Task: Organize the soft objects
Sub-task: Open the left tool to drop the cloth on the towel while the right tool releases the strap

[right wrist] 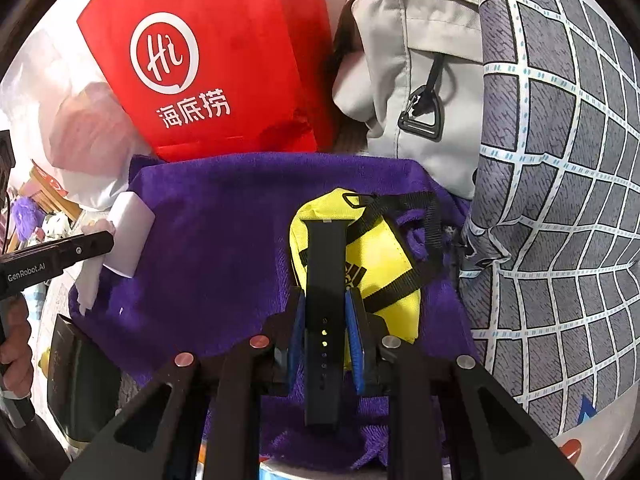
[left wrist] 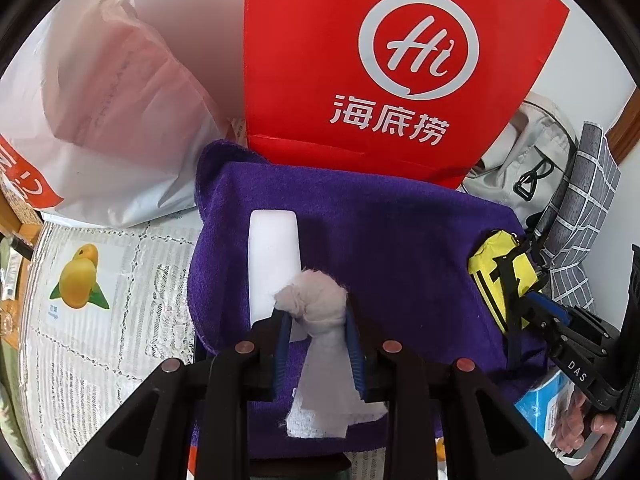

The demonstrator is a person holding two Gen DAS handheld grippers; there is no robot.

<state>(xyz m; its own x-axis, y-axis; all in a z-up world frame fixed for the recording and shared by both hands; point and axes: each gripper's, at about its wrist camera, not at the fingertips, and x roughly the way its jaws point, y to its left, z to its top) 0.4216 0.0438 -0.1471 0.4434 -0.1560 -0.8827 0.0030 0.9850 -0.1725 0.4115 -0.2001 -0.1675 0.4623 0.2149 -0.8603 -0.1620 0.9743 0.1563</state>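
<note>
A purple towel (left wrist: 380, 232) (right wrist: 208, 240) is spread out in front of both grippers. My left gripper (left wrist: 316, 312) is shut on a knotted white cloth (left wrist: 316, 300), whose tail hangs below the pads. Just beyond it a white rectangular block (left wrist: 274, 264) (right wrist: 130, 236) lies on the towel. My right gripper (right wrist: 325, 300) is shut on a black strap with holes (right wrist: 324, 264), held over a yellow pouch with black webbing (right wrist: 384, 264) (left wrist: 502, 276) on the towel's right part. Each gripper shows in the other's view: the right gripper (left wrist: 532, 304) and the left gripper (right wrist: 104, 240).
A red paper bag (left wrist: 380, 60) stands behind the towel, with a white plastic bag (left wrist: 100, 120) to its left. A grey backpack (right wrist: 412, 80) and grey checked fabric (right wrist: 560, 200) crowd the right. A lace tablecloth with a mango card (left wrist: 80, 276) lies left. A hand (left wrist: 576, 428) grips the right handle.
</note>
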